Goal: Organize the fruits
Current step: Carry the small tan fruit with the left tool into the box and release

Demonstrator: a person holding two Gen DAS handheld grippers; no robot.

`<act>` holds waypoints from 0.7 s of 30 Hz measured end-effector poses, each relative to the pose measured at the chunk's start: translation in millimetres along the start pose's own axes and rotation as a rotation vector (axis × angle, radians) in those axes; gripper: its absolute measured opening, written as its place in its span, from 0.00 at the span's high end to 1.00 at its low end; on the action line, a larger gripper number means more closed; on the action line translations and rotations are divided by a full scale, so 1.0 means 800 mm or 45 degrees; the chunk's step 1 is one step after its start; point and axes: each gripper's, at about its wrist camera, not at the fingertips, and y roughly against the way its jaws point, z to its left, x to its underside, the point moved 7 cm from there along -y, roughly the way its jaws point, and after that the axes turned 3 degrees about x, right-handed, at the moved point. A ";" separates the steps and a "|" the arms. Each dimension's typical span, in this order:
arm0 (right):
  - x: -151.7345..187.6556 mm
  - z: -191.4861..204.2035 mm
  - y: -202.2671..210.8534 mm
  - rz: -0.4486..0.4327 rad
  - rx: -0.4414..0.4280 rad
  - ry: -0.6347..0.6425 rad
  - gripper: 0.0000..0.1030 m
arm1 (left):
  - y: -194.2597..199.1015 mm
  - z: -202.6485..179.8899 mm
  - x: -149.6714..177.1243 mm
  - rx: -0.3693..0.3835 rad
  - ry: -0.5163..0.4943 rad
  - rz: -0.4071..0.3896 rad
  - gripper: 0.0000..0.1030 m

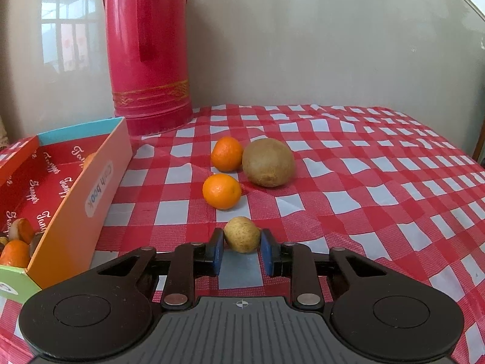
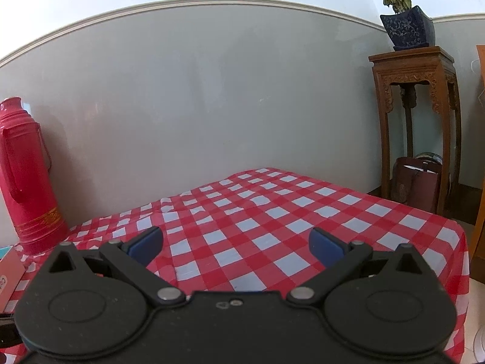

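Note:
In the left wrist view my left gripper (image 1: 242,242) is shut on a small yellow-brown fruit (image 1: 242,234), its blue pads (image 1: 217,251) pressing both sides, just above the checked cloth. Beyond it lie two oranges, one near (image 1: 222,191) and one farther (image 1: 226,153), and a large brown kiwi-like fruit (image 1: 268,162) touching the far orange. An orange cardboard box (image 1: 91,194) at the left holds several fruits (image 1: 16,244). In the right wrist view my right gripper (image 2: 236,239) is open and empty above the cloth.
A tall red thermos (image 1: 148,48) stands at the back by the wall, behind the box; it also shows in the right wrist view (image 2: 27,179). The red-and-white checked tablecloth (image 2: 272,212) ends at the right edge. A wooden stand (image 2: 415,115) with a potted plant (image 2: 406,21) stands beyond.

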 end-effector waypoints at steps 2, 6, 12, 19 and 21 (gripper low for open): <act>0.000 0.002 -0.001 0.003 -0.005 0.006 0.06 | 0.002 0.001 0.000 0.001 0.005 -0.008 0.74; 0.001 0.007 -0.001 0.003 -0.014 0.015 0.06 | 0.009 0.003 -0.001 -0.006 -0.004 -0.040 0.74; 0.003 0.015 -0.002 0.010 -0.030 0.022 0.06 | 0.020 0.008 -0.006 -0.027 -0.032 -0.092 0.74; 0.006 0.028 -0.003 0.010 -0.051 0.041 0.06 | 0.040 0.016 -0.011 -0.056 -0.052 -0.163 0.74; 0.007 0.032 -0.003 0.012 -0.059 0.045 0.06 | 0.050 0.024 -0.015 -0.089 -0.052 -0.208 0.74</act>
